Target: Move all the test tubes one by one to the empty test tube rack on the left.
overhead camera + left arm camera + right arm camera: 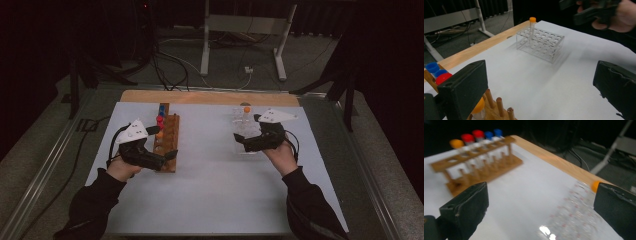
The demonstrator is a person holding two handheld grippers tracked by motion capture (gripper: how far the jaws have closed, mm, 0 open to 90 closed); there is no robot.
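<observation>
High view: left gripper [167, 156], jaws apart and empty, hovers beside the wooden tube rack [167, 137]; bare white counter [210, 175] lies between; right gripper [245, 142], jaws apart, overlaps the clear rack [540, 43] holding one orange-capped tube [532, 26].

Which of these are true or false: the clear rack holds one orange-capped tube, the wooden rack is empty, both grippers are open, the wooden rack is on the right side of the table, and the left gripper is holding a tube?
1. The clear rack holds one orange-capped tube. True.
2. The wooden rack is empty. False: it holds tubes with blue, red and orange caps.
3. Both grippers are open. True: the left gripper and the right gripper each show their jaws wide apart.
4. The wooden rack is on the right side of the table. False: in the high view it stands at the left, by the left gripper.
5. The left gripper holds a tube. False: nothing is between its jaws.
</observation>
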